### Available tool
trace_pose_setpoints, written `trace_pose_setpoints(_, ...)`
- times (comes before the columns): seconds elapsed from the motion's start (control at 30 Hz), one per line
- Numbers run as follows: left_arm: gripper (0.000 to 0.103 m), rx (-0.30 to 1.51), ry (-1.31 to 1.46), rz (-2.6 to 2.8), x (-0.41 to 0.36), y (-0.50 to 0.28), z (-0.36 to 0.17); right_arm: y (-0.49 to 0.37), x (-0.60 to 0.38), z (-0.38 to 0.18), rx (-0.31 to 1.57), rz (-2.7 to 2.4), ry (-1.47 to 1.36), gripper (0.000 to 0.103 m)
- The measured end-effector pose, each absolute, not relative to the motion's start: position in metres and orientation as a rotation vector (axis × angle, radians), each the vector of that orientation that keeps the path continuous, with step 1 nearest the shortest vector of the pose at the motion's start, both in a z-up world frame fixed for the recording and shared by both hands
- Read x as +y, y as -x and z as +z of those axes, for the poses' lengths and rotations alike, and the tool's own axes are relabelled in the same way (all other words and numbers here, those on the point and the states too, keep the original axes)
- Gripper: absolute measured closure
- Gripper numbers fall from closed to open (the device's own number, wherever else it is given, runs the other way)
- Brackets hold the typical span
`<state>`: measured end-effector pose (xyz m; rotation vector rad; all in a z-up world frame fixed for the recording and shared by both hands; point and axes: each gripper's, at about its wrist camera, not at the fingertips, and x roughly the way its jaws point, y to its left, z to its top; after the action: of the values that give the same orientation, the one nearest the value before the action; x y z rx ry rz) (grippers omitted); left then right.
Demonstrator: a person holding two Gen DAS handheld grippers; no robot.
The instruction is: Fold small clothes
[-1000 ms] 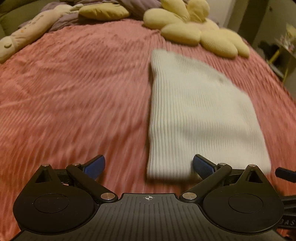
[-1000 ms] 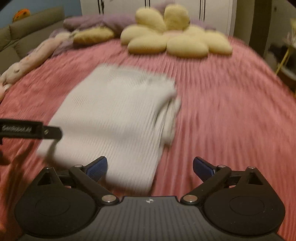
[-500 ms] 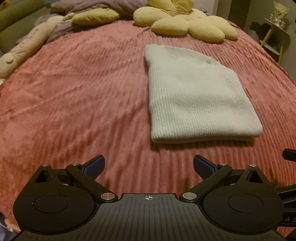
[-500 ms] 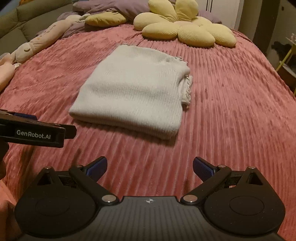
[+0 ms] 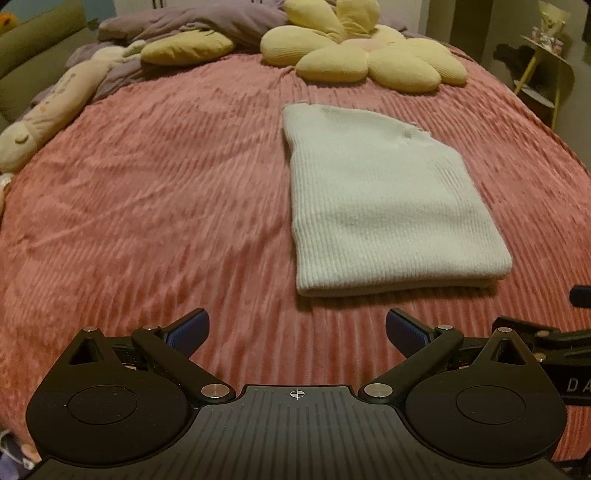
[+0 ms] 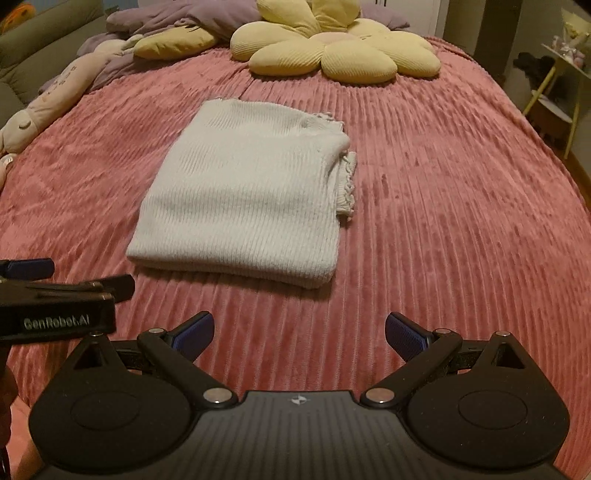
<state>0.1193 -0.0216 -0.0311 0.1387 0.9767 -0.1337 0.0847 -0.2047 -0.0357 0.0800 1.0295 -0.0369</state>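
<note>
A white ribbed knit garment (image 5: 384, 206) lies folded into a flat rectangle on the pink ribbed bedspread (image 5: 166, 206). It also shows in the right wrist view (image 6: 251, 192), with a frilly edge sticking out at its right side. My left gripper (image 5: 297, 330) is open and empty, held back from the garment's near edge. My right gripper (image 6: 299, 330) is open and empty, also short of the near edge. The left gripper's body shows at the left of the right wrist view (image 6: 55, 306).
A yellow flower-shaped cushion (image 6: 332, 48) and a purple blanket (image 6: 177, 18) lie at the head of the bed. A long plush toy (image 5: 48, 114) lies along the left edge. A yellow side table (image 6: 561, 85) stands to the right of the bed.
Both grippers have pulled back from the folded garment, which now lies farther ahead. The garment has not changed shape.
</note>
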Motion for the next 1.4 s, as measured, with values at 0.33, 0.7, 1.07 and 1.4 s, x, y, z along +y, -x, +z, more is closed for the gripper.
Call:
trace_pose_setpoints(0.33,0.0,1.024,-0.153,-0.137,-0.0238,-0.1202,-0.0342,-0.0871,-0.2025,-0.031,1.01,-0.059,-0.05,0.004)
trace_pose_setpoints(0.7,0.0,1.046,-0.146,-0.139,-0.025,-0.1232,-0.0338,-0.0888,-0.2047,-0.0293,1.01,-0.059,-0.052,0.004)
trace_pose_setpoints(1.07,0.0,1.058,-0.149,-0.142,-0.0281,-0.1236,-0.0337,-0.0881,-0.2057,-0.028,1.005,-0.059,-0.057,0.004)
trace_pose_setpoints(1.4,0.0,1.066,-0.144,-0.141,-0.0281,-0.1243,-0.0343,-0.0882,-0.2063,-0.0282,1.006,-0.056,-0.065,0.004)
